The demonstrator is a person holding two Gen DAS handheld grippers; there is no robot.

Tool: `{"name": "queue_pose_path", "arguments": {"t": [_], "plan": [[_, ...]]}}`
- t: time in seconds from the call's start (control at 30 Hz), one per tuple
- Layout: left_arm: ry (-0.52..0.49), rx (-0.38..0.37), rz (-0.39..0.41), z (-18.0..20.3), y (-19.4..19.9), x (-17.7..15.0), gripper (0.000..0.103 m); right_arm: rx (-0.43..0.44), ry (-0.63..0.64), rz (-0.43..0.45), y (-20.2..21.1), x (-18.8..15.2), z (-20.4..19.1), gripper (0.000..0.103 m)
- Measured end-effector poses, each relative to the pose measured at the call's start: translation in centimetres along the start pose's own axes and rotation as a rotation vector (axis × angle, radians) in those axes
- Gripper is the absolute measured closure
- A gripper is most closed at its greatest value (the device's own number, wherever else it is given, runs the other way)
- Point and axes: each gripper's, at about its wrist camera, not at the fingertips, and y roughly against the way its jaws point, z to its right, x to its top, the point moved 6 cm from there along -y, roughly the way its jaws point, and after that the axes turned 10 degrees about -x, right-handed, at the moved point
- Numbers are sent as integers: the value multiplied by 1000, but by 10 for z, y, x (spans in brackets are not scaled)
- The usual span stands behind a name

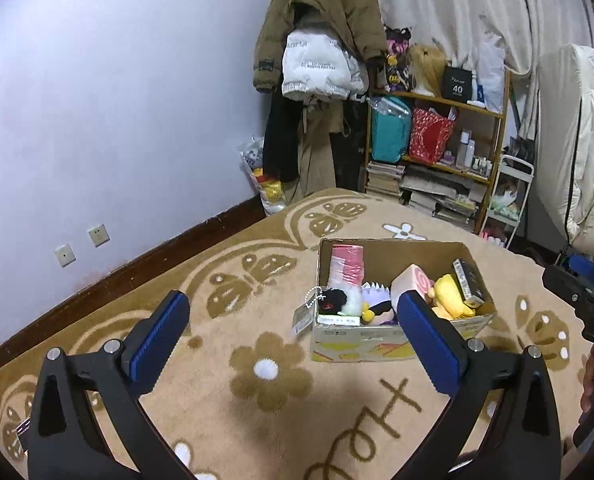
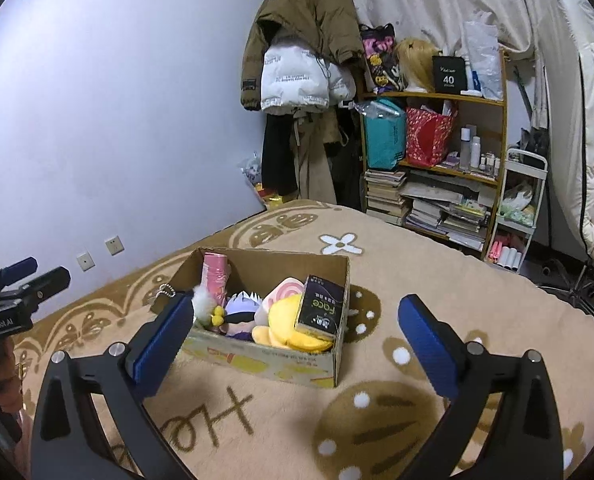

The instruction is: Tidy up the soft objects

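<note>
A: Where is the cardboard box [image 1: 401, 340] sitting relative to the left gripper [image 1: 293, 336]?

B: It is resting on the beige flower-patterned blanket [image 1: 225, 320], ahead of the fingers and toward the right one; the right blue pad [image 1: 431, 344] is overlapping its front corner in the left wrist view. Both fingers are spread wide, holding nothing.

A: And the right gripper [image 2: 295, 338]?

B: Also spread wide and empty. The box [image 2: 273, 360] is lying ahead, with the left pad [image 2: 163, 342] covering its near corner.

A: What is lying in it?

B: A yellow plush [image 2: 293, 328], a purple-haired doll [image 2: 243, 312], a pink swirl cushion [image 1: 411, 280], a pink wrapped roll [image 1: 347, 266] and a dark tissue pack [image 2: 321, 308] leaning on the box wall.

A: What is one view showing that the other isn't?

B: The left wrist view is showing a black plush with a ball-chain tag [image 1: 329, 300] hanging over the box's edge; the right wrist view is showing the "Face" label on the tissue pack.
</note>
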Motion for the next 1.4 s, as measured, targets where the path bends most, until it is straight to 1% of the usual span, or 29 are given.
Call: {"name": "queue_pose_path", "arguments": {"t": [0.2,0.3,0.43,0.53,0.57,0.63,0.7,0.8,0.9,1.1,1.4], "plan": [[-21,-14,58,7,35,-4,0,-5,10,35,26,-11,3,0],[-39,-10,94,10,49,-8,0,-14,20,87,39,-16,4,0],[-46,2,148,15,61,-14,0,11,34,102,47,-26,1,0],[-70,-8,156,21,66,-21,0,7,31,112,49,-36,2,0],[-75,0,161,22,67,-23,0,8,27,112,49,-39,2,0],[-76,8,154,23,65,-27,0,12,25,116,48,-46,3,0],[-70,3,144,23,62,-30,0,12,34,144,48,-53,4,0],[-69,14,145,22,57,-34,0,9,22,143,43,-60,9,0],[-57,9,152,22,53,-38,0,9,1,140,40,-61,14,0],[-41,6,121,20,41,-44,0,-6,-17,138,37,-64,22,0],[-41,0,105,22,34,-47,0,-11,-29,139,35,-64,25,0]]}}
